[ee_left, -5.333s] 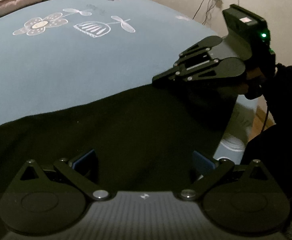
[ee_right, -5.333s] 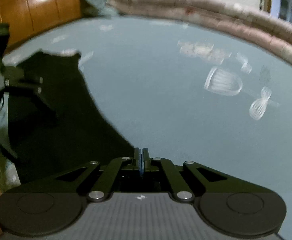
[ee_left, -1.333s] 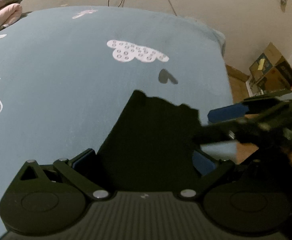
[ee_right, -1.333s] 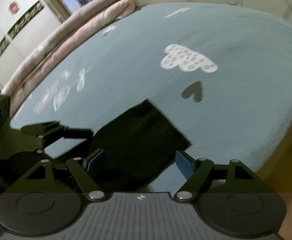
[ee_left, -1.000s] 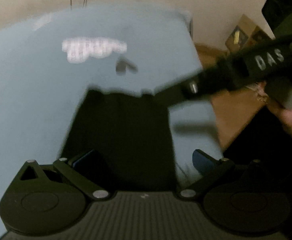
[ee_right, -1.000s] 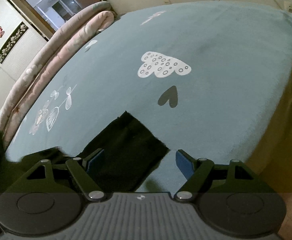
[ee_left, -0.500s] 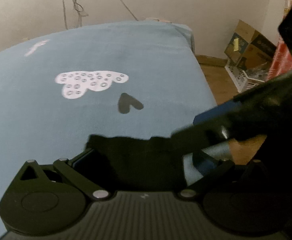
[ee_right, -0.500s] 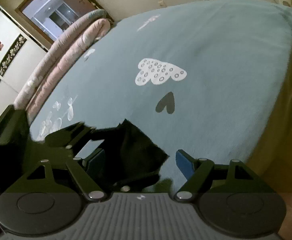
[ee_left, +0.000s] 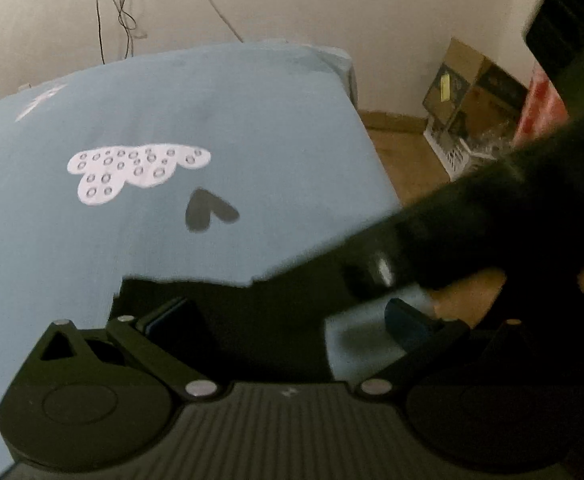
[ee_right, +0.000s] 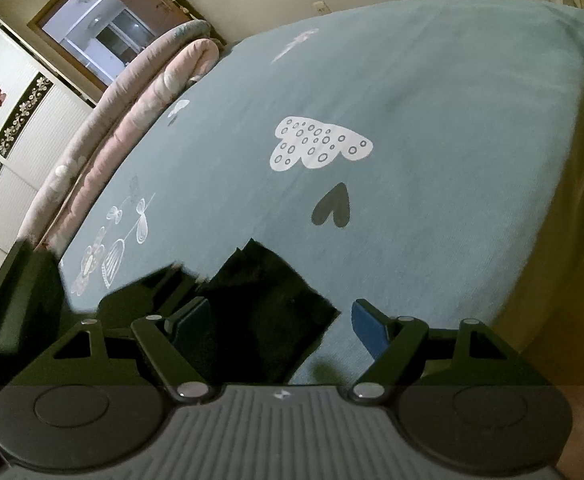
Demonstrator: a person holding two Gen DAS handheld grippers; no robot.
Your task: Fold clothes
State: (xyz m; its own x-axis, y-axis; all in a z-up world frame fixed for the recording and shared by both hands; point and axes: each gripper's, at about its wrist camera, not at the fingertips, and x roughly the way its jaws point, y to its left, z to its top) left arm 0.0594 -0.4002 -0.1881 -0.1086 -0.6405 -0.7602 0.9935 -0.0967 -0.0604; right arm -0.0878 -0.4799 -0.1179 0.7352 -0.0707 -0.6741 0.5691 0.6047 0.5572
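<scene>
A black garment [ee_left: 252, 320] lies flat on the blue bed sheet [ee_left: 172, 240] near the bed's corner. In the right wrist view its corner [ee_right: 268, 312] points toward the dark heart print. My left gripper [ee_left: 288, 318] is open, its pads wide apart over the cloth's edge, not pinching it. My right gripper [ee_right: 280, 322] is open too, with the cloth's corner lying between its fingers. Each gripper shows in the other's view: the right gripper [ee_left: 372, 272] as a blurred dark bar at the right, the left gripper [ee_right: 164, 284] at the lower left.
The sheet carries a white cloud print [ee_right: 316, 148] and a dark heart print [ee_right: 332, 206]. A rolled pink quilt [ee_right: 132, 120] runs along the bed's far side. Cardboard boxes [ee_left: 472, 84] and a white basket [ee_left: 456, 152] stand on the wooden floor past the bed's edge.
The left gripper has slid across the bed, so the black cloth sits lower and smaller in its view. The right gripper has held its place over the cloth's corner. Both jaws stayed open.
</scene>
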